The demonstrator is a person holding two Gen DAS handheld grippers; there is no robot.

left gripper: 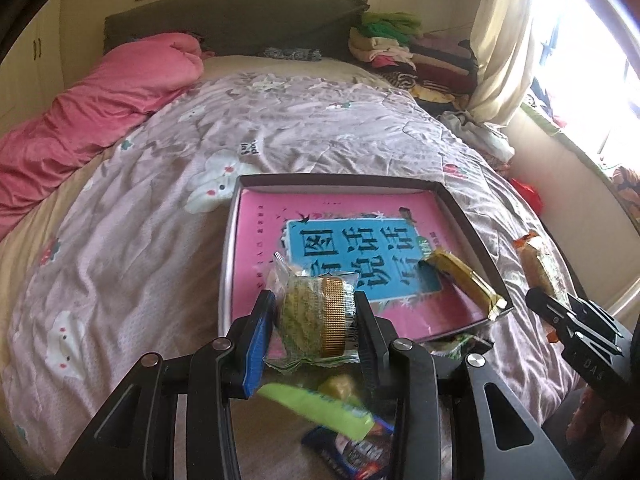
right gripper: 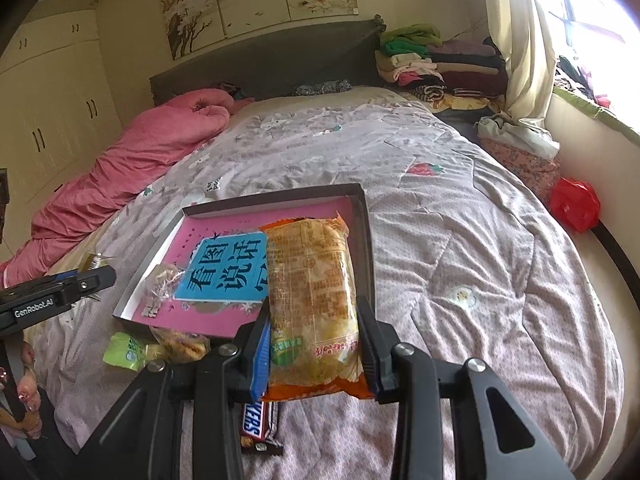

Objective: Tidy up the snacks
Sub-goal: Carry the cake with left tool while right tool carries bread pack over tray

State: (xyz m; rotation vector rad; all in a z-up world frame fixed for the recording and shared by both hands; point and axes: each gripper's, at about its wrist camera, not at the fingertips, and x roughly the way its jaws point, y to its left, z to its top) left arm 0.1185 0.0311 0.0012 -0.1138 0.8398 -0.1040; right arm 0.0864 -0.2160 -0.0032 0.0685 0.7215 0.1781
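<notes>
I stand at the bed, where the shallow box with the pink book inside lies on the quilt.

My right gripper is clamped on the long orange packet, held by its lower half with the top leaning over the box's right wall. I judge it light and soft, with brittle contents; a firm squeeze mid-body would crush it, so the sealed ends are the safer hold.

My left gripper is closed on the small round cake in clear wrap, held above the box's near edge. The film looks slippery and the cake crumbly.

A yellow bar lies in the box corner. A chocolate bar and a green packet lie loose on the quilt.
</notes>
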